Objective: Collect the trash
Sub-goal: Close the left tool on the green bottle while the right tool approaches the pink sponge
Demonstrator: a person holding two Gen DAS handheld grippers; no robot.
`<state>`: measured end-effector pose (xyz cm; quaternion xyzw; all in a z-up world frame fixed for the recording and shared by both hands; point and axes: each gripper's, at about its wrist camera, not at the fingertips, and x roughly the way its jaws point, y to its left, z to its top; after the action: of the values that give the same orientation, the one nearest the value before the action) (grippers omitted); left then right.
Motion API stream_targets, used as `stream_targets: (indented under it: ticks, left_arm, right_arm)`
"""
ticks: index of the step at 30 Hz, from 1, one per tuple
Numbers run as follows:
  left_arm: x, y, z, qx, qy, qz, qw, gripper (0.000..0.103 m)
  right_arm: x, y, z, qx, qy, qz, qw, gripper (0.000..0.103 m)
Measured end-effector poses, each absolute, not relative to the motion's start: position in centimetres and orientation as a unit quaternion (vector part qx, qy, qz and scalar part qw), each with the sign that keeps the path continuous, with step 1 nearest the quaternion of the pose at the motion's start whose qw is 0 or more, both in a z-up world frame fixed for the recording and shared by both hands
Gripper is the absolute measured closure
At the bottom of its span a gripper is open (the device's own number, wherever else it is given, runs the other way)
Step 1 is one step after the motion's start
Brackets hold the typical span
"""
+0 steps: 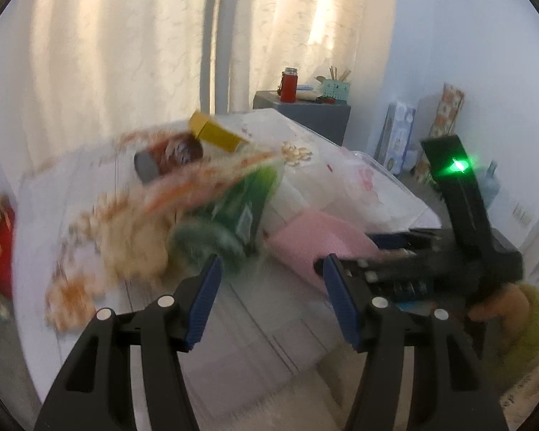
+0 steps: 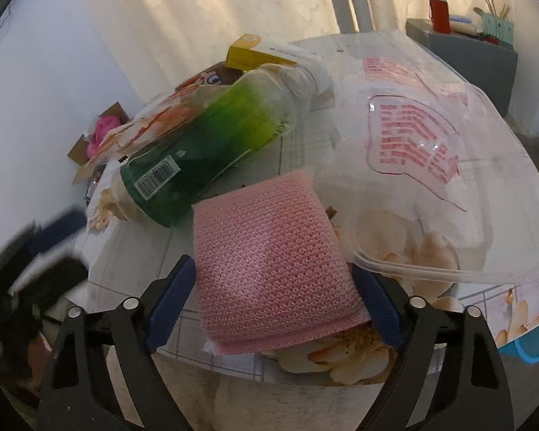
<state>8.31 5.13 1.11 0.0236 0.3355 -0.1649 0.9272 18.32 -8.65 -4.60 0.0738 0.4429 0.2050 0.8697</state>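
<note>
In the left wrist view, motion blur smeared the green bottle [image 1: 230,212] and the orange-printed wrapper [image 1: 133,237] beside it, so no label could be read. The dark can [image 1: 169,156] behind them was blurred too. In the right wrist view, the left gripper [image 2: 43,251] showed only as a dark smear at the frame's edge. The pink sponge [image 2: 273,258] hid the table's edge [image 2: 233,355] beneath it, and whether the right pad touched it could not be told.

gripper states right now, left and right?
Left gripper: open, nothing between its fingers.
Right gripper: fingers on either side of the pink sponge; a firm grip cannot be told.
</note>
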Motion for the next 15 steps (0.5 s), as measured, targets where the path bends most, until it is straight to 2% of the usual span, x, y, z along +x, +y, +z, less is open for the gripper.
stream_targets:
  ticks: [6,13,15]
  left_arm:
    - [12.6,2.8,1.9,0.067,0.337,-0.183,0.921,0.045]
    - [18.0,0.8,0.3,0.128,0.387,-0.172,0.897,0.045]
    - [19.0,0.9,0.4,0.126,0.390,-0.166,0.897,0.040]
  right_arm:
    - [18.1,-9.5,-4.7,0.090,0.431,0.220,0.870,0.023]
    - [18.1,-10.4,-4.9,0.102,0.425,0.236,0.868,0.023]
    - [17.9,-10.9,-4.9,0.109,0.424,0.244,0.865,0.023]
